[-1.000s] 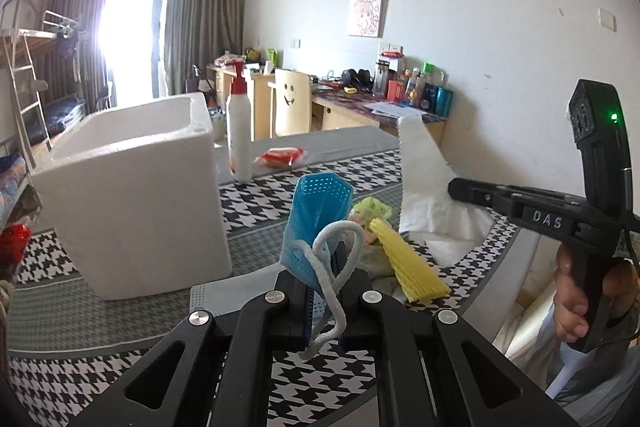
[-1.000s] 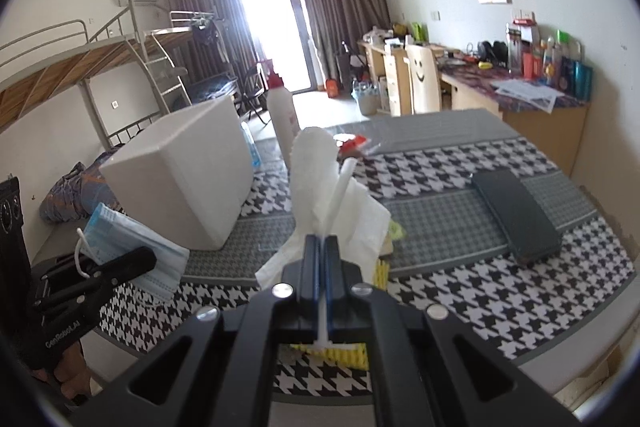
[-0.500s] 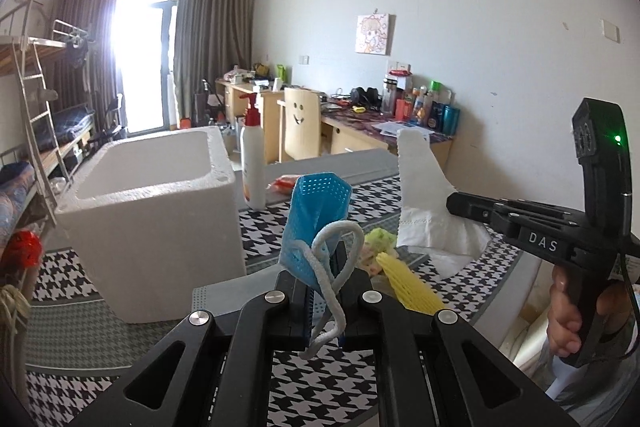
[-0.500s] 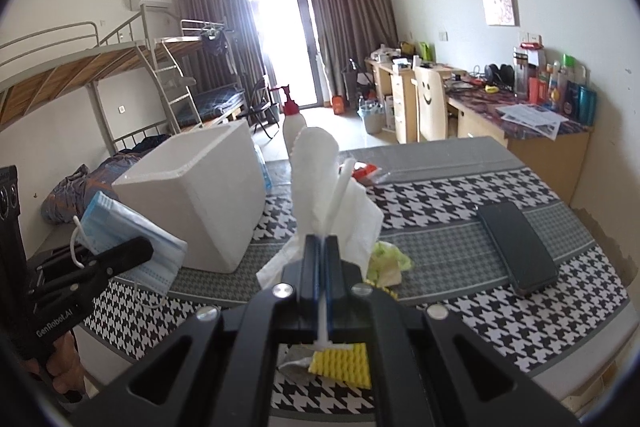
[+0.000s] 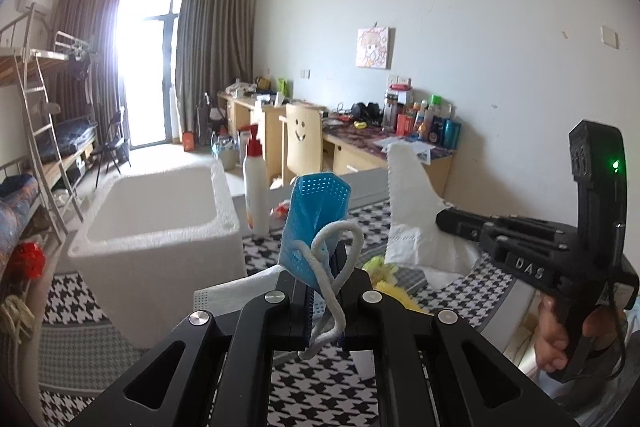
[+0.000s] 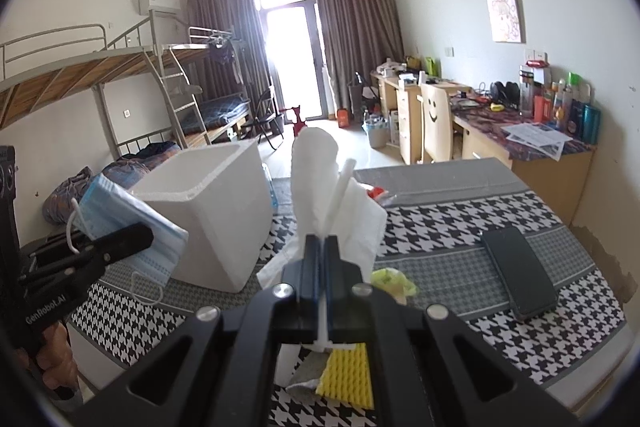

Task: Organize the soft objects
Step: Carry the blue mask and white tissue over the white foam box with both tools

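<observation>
My left gripper (image 5: 322,283) is shut on a blue face mask (image 5: 316,211), whose white ear loop (image 5: 340,267) hangs over the jaws. From the right wrist view the same mask (image 6: 120,211) droops from the left gripper (image 6: 140,233), just left of the white foam box (image 6: 216,211). A crumpled white tissue (image 6: 316,179) stands up out of my right gripper (image 6: 320,247), which is shut on it. In the left wrist view the right gripper (image 5: 444,217) holds that tissue (image 5: 412,211) above the table. The foam box (image 5: 160,223) is open on top.
A yellow sponge (image 6: 348,371) and a yellow-green soft thing (image 6: 392,279) lie on the houndstooth table (image 6: 460,227) below the grippers. A dark phone (image 6: 518,275) lies at the right. A white pump bottle (image 5: 256,187) stands behind the box.
Both grippers have risen with their loads, the left one more. The table sits lower in both views, and the inside of the foam box now shows in the left wrist view.
</observation>
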Motion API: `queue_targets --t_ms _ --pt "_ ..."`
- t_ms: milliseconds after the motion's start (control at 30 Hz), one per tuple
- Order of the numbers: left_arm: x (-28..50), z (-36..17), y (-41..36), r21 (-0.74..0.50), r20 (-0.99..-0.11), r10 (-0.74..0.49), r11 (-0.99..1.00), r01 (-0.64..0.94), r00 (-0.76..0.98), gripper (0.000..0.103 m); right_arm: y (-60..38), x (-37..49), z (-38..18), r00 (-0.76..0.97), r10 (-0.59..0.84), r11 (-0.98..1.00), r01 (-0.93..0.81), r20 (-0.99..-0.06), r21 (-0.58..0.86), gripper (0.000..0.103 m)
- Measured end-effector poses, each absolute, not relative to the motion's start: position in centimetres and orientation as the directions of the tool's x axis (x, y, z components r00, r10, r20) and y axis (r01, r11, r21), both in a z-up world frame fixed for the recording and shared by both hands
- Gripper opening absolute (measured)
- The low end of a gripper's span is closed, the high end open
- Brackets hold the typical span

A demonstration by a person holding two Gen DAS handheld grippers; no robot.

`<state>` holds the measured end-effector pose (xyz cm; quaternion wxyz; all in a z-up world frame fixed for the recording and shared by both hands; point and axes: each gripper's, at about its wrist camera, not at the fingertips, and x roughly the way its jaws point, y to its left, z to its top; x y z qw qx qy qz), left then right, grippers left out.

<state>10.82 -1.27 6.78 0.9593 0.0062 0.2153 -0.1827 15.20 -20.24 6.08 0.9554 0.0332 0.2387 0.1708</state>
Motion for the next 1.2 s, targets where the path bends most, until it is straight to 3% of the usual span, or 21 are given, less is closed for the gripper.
queue_targets --t_ms 1200 --pt "12.1 11.7 -1.4 -0.005 -0.276 -0.3 0.95 0.311 0.913 0.009 -18.5 16.3 9.9 0.86 0.372 0.928 -0.359 -0.349 0.105 0.004"
